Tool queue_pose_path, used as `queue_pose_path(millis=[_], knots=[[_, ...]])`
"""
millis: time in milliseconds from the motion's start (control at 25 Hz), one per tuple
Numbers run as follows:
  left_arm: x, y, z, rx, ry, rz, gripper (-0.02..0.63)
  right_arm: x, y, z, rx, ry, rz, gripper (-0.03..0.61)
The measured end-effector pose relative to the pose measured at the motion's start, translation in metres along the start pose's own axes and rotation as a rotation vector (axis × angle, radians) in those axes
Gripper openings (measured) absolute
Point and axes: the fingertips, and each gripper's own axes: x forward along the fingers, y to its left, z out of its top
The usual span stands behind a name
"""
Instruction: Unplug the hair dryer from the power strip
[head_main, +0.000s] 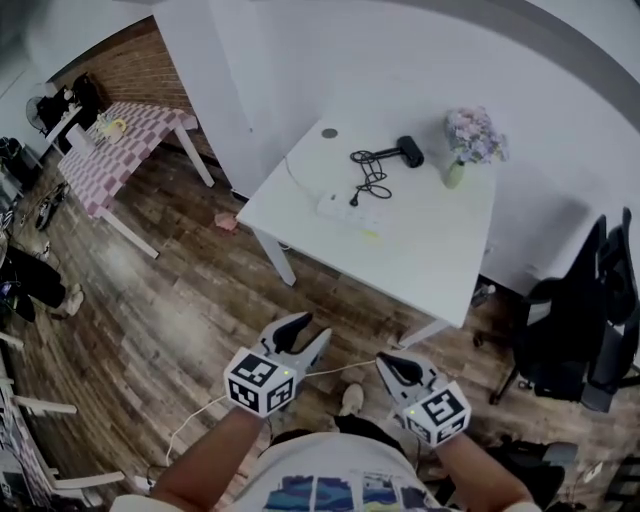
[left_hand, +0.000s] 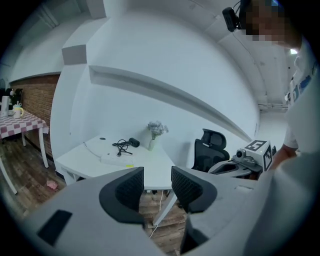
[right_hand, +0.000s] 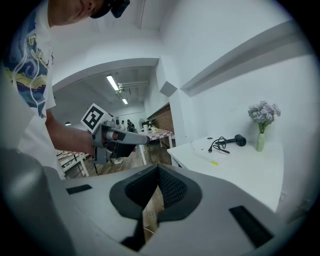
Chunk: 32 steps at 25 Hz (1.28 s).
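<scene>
On the far white bench (head_main: 430, 250), the hair dryer (head_main: 408, 151) is seen near the power strip (head_main: 348, 209), untouched; unplugging is judged not yet begun. Jaws of the left gripper (head_main: 305, 333) are held apart and empty, those of the right gripper (head_main: 390, 362) closed together.

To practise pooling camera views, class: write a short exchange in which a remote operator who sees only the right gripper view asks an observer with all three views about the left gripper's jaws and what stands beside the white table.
Operator: I see the left gripper only from the side. Are its jaws apart?
Observer: Yes. Its own view shows the jaws well apart, with nothing between them.
Operator: What stands past the right end of the white table, beyond my frame?
Observer: A black office chair. The head view and the left gripper view both show it, standing apart from the table.
</scene>
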Motion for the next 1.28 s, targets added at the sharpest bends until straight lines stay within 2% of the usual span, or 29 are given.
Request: queue_pose_path(millis=[200,560,720,1120,1280], knots=[[0.04,0.014,0.007,0.006,0.019,0.029,0.156,0.013,-0.037,-0.013,0.026,0.065,-0.006,0.002],[0.099,0.055,0.026,0.033,0.052,0.042,0.176,0.054,-0.079,-0.013,0.024,0.061,-0.024,0.002],[0.132,0.077,0.034,0.026,0.058,0.019,0.184,0.074,-0.098,-0.007,0.054,0.107,-0.045,0.002],[0.213,0.152,0.048,0.037,0.116,-0.062,0.184,0.153,-0.171,0.006,0.03,0.146,-0.124,0.005],[0.241,0.185,0.053,0.048,0.151,-0.087,0.184,0.186,-0.199,0.01,0.076,0.184,-0.176,0.0]])
